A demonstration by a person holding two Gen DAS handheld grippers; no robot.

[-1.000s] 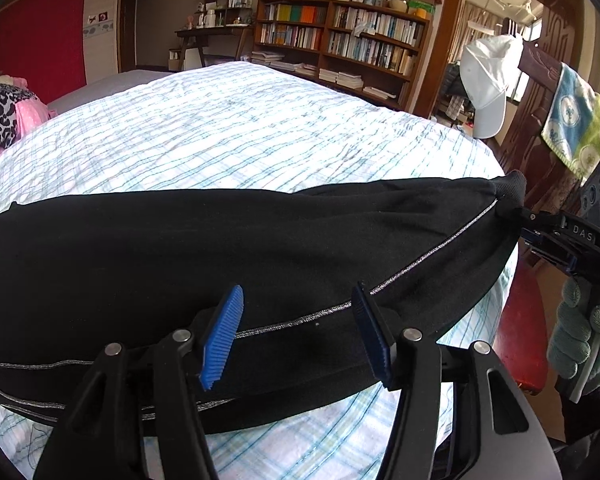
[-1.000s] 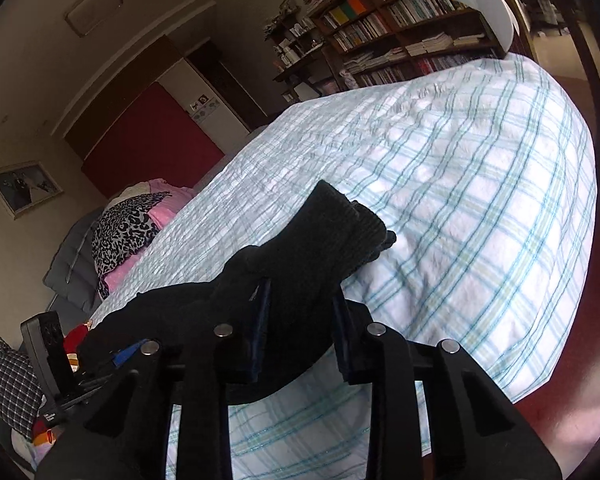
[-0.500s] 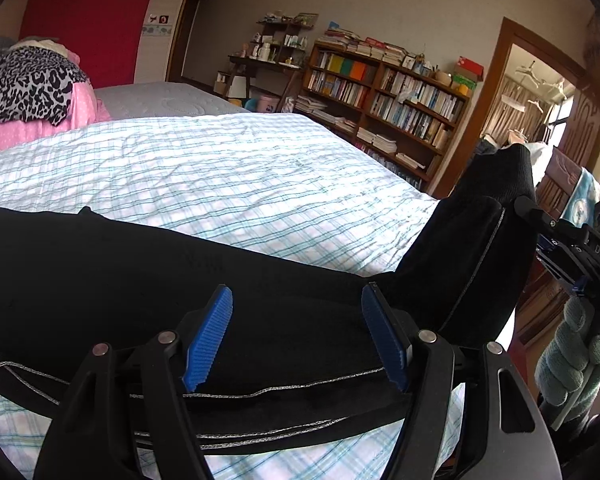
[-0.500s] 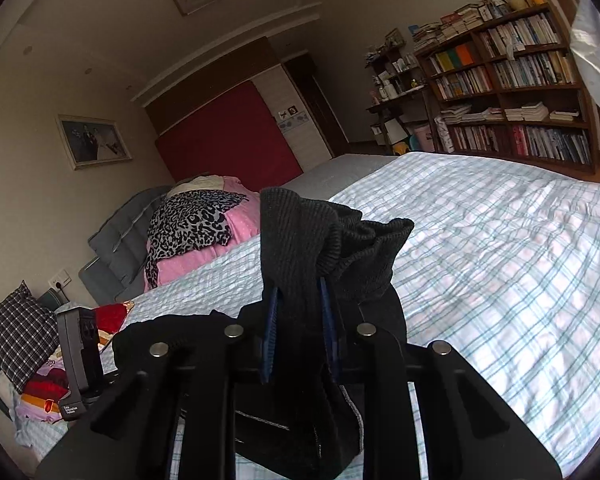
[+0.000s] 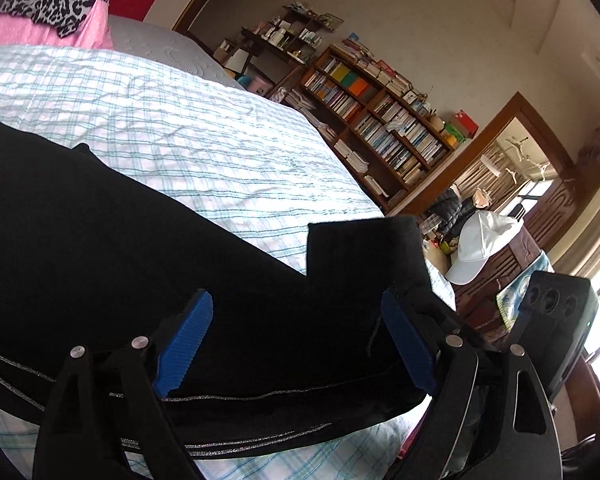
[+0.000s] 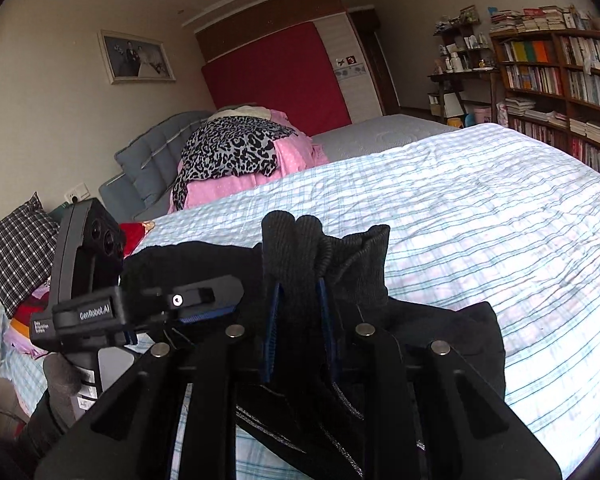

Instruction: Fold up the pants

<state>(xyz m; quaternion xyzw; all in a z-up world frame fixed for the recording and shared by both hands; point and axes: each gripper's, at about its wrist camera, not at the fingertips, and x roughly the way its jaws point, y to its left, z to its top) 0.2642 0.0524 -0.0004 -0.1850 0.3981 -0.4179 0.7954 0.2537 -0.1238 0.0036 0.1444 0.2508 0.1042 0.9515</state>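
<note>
Black pants (image 5: 100, 248) with a silver side stripe lie across the checked bed sheet (image 5: 204, 148). My left gripper (image 5: 296, 308) hovers over them with its jaws opening; the blue pads (image 5: 184, 340) stand wide apart and press on nothing. One end of the pants (image 5: 364, 248) is lifted and doubled back over the rest. In the right wrist view my right gripper (image 6: 300, 292) is shut on that bunched, ribbed end (image 6: 328, 252). The left gripper's camera housing (image 6: 88, 248) sits close on the left, held by a gloved hand (image 6: 60, 376).
A pink quilt with a leopard-print cloth (image 6: 236, 152) lies at the bed's head, a checked cushion (image 6: 16, 248) beside it. A bookcase (image 5: 380, 120) lines the far wall. A white cap (image 5: 480, 248) hangs on a chair near the doorway (image 5: 512, 168).
The right gripper has carried the pants' end up and across toward the left gripper, doubling the cloth over. The left jaws have spread wider. Both views have rolled.
</note>
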